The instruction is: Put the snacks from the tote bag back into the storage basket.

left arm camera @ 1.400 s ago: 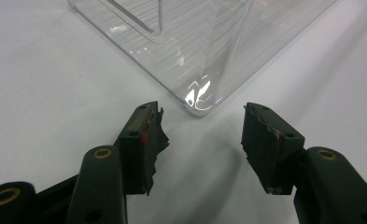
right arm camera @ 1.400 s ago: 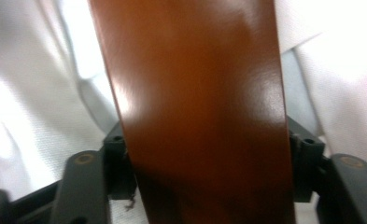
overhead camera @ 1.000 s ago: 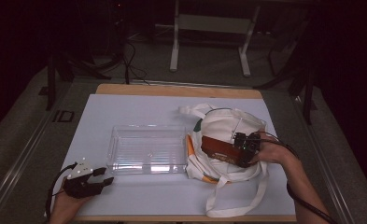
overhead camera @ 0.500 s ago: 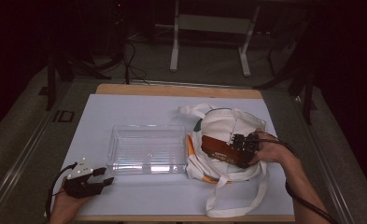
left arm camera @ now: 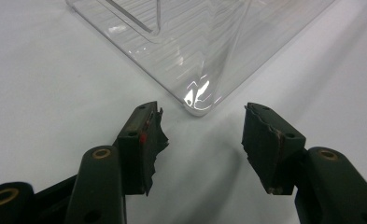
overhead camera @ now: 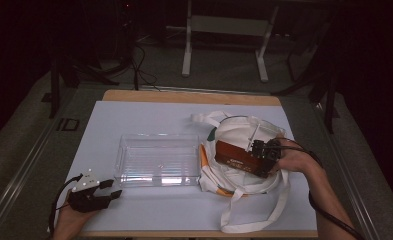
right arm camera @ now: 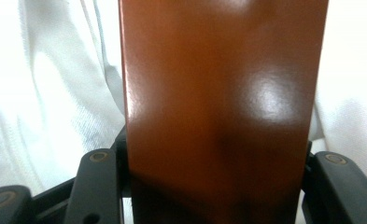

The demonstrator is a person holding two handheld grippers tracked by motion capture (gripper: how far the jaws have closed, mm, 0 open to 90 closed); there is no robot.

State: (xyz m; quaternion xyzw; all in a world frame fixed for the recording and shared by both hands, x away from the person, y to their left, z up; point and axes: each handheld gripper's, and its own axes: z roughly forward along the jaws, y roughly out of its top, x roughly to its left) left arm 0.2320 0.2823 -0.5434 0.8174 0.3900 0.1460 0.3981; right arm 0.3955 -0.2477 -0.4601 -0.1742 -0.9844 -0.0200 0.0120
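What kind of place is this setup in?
Probably a lab or workshop set up for recording. A wooden table under a white sheet stands on a dark floor, with cables and a metal stand behind it.

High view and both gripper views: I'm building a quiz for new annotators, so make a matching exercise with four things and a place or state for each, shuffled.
Things:
1. brown box
2. clear tray
3. white cloth bag
4. left gripper

Places or states:
a. empty, at the middle of the table
b. open, just short of the tray's near corner
c. clamped between the jaws of the right gripper
d. lying under the box, straps spread out

Pairs: 1-c, 2-a, 3-d, 4-b
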